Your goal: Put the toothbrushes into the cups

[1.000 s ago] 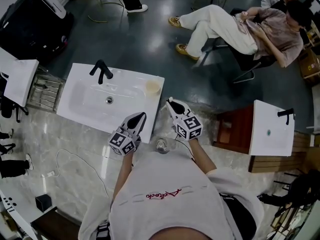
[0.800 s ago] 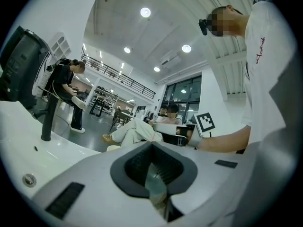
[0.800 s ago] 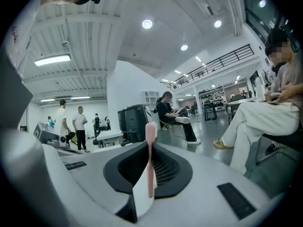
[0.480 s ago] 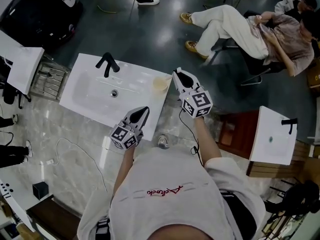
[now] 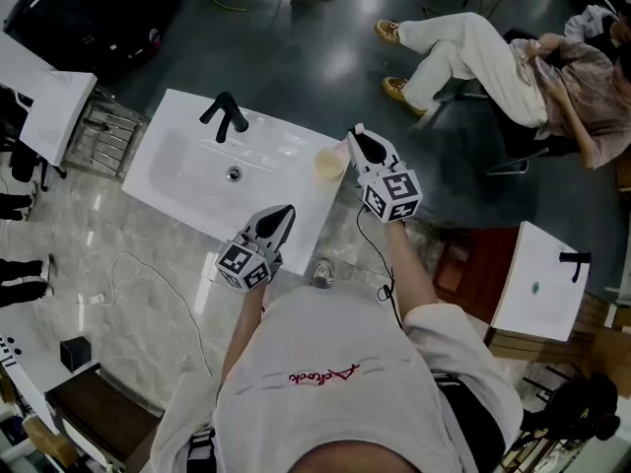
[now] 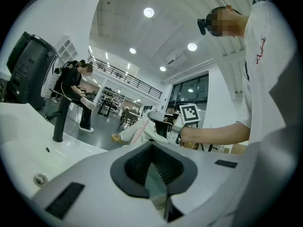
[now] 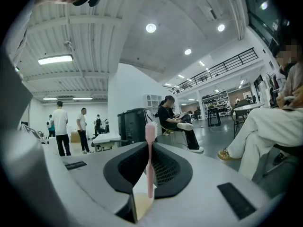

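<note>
Head view: reaches with the right gripper (image 5: 356,136) to just beside the cream cup (image 5: 329,163) at the corner of the white counter (image 5: 174,126); parks the left gripper (image 5: 285,212) over the near edge.

Left gripper view: shows jaws closed together, nothing seen between them.

Right gripper view: pinches a pink toothbrush (image 7: 150,155) upright in narrow jaws, not yet in the cup.

Risks nudging the cup off that corner, or snagging its rim with the handle.

Differs from a second ago: right gripper up from the near edge to the cup; left hardly shifted.
</note>
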The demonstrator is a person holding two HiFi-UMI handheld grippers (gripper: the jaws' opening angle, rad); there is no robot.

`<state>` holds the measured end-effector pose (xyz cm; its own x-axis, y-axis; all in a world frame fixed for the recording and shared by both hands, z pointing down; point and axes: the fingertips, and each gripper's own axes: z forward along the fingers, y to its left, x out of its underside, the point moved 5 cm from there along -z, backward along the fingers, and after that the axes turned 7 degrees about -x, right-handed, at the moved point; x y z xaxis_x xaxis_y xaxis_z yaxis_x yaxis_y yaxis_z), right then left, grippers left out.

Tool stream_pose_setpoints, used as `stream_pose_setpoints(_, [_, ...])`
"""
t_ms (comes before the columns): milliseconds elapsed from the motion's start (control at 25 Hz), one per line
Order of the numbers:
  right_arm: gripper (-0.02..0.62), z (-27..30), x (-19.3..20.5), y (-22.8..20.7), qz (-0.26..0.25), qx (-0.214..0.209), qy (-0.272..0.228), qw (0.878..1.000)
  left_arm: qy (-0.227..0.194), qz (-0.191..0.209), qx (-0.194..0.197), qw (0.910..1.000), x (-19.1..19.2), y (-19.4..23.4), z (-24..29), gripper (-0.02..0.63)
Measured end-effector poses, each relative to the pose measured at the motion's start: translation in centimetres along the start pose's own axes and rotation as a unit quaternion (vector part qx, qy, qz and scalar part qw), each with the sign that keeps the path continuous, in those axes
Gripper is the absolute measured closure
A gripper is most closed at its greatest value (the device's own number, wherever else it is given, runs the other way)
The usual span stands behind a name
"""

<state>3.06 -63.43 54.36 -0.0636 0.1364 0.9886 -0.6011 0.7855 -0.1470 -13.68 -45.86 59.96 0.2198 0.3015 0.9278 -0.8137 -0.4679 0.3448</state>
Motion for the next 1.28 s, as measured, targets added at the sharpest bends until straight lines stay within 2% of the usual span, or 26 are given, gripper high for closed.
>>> stream_pose_setpoints(640, [0.569,0.8,7.2,1.2,0.06,-0.013,0.058,0.996,0.006,-0.008,-0.02,0.9998,1.0,1.2,-0.4,0.592])
stream_pose_setpoints(1280, [0.569,-0.7,9.7,-0.4,0.155,0.031,0.038,0.987,0.009,-0.007,-0.016,0.9998,0.8,1.0,0.2,0.592])
